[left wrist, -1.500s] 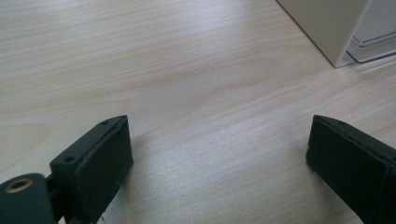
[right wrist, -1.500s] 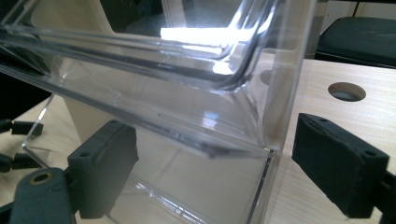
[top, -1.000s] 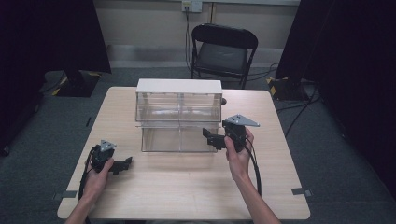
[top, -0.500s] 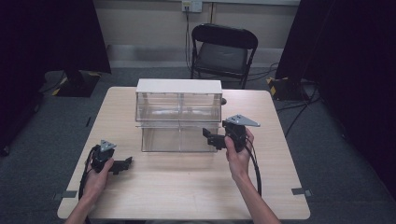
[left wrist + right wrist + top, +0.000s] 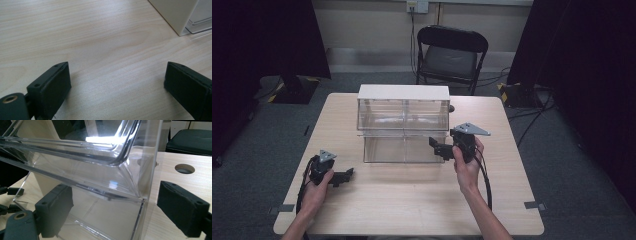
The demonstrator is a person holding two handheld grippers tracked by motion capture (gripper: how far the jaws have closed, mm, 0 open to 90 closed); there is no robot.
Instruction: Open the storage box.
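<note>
A clear plastic drawer cabinet (image 5: 403, 107) with a white top stands mid-table. Its lower clear drawer (image 5: 404, 147) is pulled out toward me. My right gripper (image 5: 438, 148) is held at that drawer's right end, jaws open. In the right gripper view the drawer's corner (image 5: 140, 200) stands between the wide-apart jaws of the right gripper (image 5: 113, 186), and I cannot tell whether they touch it. My left gripper (image 5: 343, 176) rests low on the table at the front left, pointing right. The left gripper (image 5: 117, 67) is open over bare wood, and the cabinet's white corner (image 5: 175, 15) lies ahead.
The wooden table (image 5: 412, 200) has a round hole (image 5: 184, 168) behind the cabinet's right side. A black folding chair (image 5: 452, 55) stands beyond the far edge. Dark curtains hang on both sides.
</note>
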